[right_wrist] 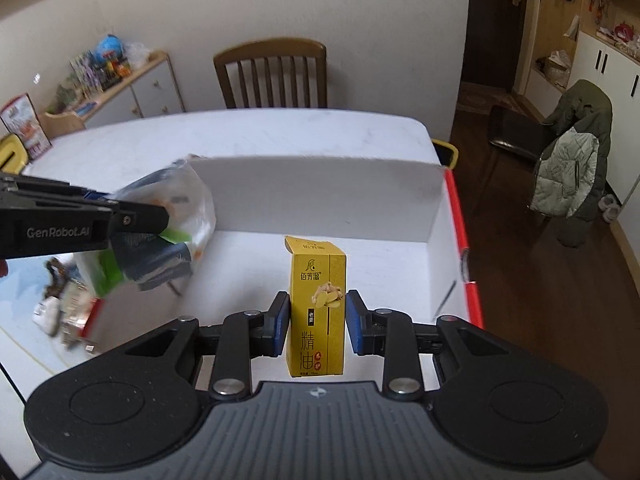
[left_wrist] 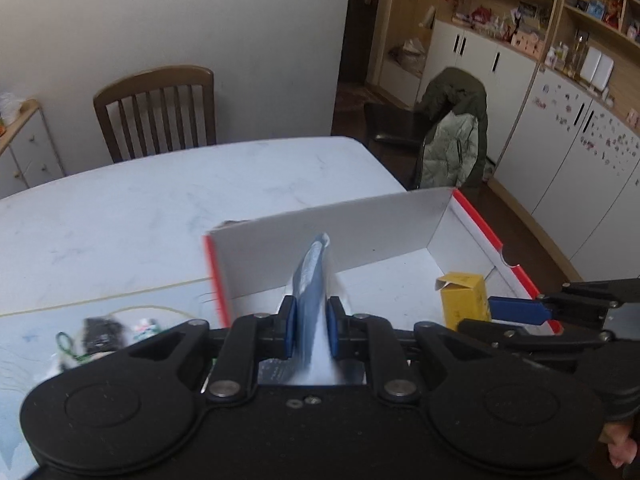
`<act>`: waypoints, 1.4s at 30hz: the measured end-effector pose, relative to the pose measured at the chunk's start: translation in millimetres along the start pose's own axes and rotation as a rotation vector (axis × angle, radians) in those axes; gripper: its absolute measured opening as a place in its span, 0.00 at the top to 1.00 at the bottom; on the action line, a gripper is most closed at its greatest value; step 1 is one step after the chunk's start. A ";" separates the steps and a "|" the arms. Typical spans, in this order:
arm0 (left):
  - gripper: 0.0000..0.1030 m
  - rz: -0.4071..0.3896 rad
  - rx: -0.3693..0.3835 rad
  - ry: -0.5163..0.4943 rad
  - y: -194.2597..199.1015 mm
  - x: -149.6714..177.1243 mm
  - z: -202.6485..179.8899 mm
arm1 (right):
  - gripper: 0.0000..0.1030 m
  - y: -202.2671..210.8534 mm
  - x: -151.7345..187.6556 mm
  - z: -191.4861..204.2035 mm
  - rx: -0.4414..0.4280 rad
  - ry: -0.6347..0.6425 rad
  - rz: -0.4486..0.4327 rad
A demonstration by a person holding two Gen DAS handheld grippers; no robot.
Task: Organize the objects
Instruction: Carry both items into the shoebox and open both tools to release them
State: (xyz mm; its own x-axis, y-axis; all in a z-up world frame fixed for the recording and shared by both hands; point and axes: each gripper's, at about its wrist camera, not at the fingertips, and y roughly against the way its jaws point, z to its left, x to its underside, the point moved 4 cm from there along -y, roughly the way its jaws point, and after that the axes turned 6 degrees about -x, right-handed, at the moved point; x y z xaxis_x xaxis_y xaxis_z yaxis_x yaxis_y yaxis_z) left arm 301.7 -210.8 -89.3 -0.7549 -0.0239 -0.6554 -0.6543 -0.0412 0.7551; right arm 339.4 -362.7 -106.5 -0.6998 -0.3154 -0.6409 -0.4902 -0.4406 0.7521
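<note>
Holding stock at the counter's (left_wrist: 120, 208) right edge: I list a white, red-rimmed box (right_wrist: 320, 200) there. My left hand-held gripper (left_wrist: 311, 330) is pinching a blue-and-clear packet (left_wrist: 310, 280) over the box's left side. My right hand-held gripper (right_wrist: 317, 326) brackets an upright yellow carton (right_wrist: 318, 308) inside the box; whether its pads touch the carton, I cannot tell.

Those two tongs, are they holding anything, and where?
The left tongs pinch a blue-and-clear packet by its near end. The right tongs flank the upright yellow box; a narrow gap shows, so no hold.
</note>
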 end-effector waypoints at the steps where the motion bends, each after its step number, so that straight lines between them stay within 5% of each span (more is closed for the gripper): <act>1: 0.87 0.019 0.012 0.009 -7.2 -1.5 -6.0 | 0.72 -5.9 0.8 -2.2 0.000 0.010 0.014; 10: 0.87 0.115 0.046 -0.031 -65.3 1.1 -42.8 | 0.72 -51.0 13.4 -8.9 -0.007 0.086 0.159; 25: 0.87 0.235 0.026 -0.059 -102.5 3.7 -59.0 | 0.72 -80.6 10.9 -10.7 0.011 0.088 0.259; 34: 0.72 0.269 0.016 -0.073 -107.1 3.4 -61.0 | 0.70 -77.6 7.3 -14.1 -0.021 0.082 0.231; 40: 0.46 0.243 0.016 -0.062 -98.5 2.6 -58.9 | 0.70 -65.6 5.4 -12.0 -0.044 0.091 0.197; 42: 0.44 0.227 0.017 -0.068 -92.1 1.9 -58.5 | 0.70 -60.0 4.5 -10.8 -0.051 0.097 0.183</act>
State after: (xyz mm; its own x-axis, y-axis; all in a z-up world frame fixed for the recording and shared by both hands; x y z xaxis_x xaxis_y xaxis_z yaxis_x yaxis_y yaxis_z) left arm 363.2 -265.5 -161.0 -0.8836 0.0365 -0.4668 -0.4678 -0.0259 0.8835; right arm 371.3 -346.8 -156.1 -0.7200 -0.4725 -0.5083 -0.3313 -0.4095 0.8500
